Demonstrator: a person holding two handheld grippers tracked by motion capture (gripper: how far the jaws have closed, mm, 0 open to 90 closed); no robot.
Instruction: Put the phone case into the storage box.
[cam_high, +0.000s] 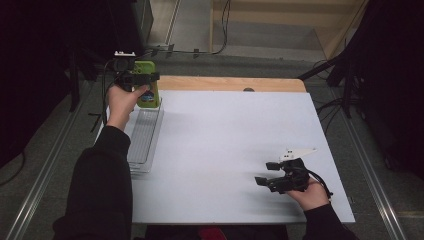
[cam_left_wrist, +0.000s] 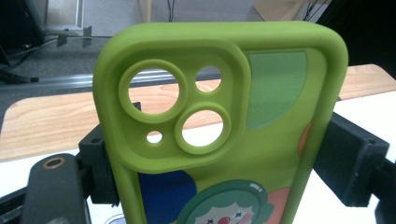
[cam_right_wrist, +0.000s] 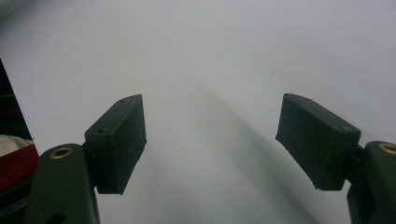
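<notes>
Two hand-held grippers, left (cam_left_wrist: 224, 158) clamped on green clown-print phone case (cam_left_wrist: 261, 140), right (cam_right_wrist: 210, 140) wide open, no legible writing

Your white tabletop (cam_high: 225, 150) over a light wooden board (cam_high: 230, 83) carries a clear plastic rack (cam_high: 143, 137) along its left edge.

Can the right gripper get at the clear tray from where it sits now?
Probably yes. The right gripper, jaws open and holding nothing, faces left across bare white table toward the clear tray. Only the person's left forearm crowds the tray's near-left side.
</notes>
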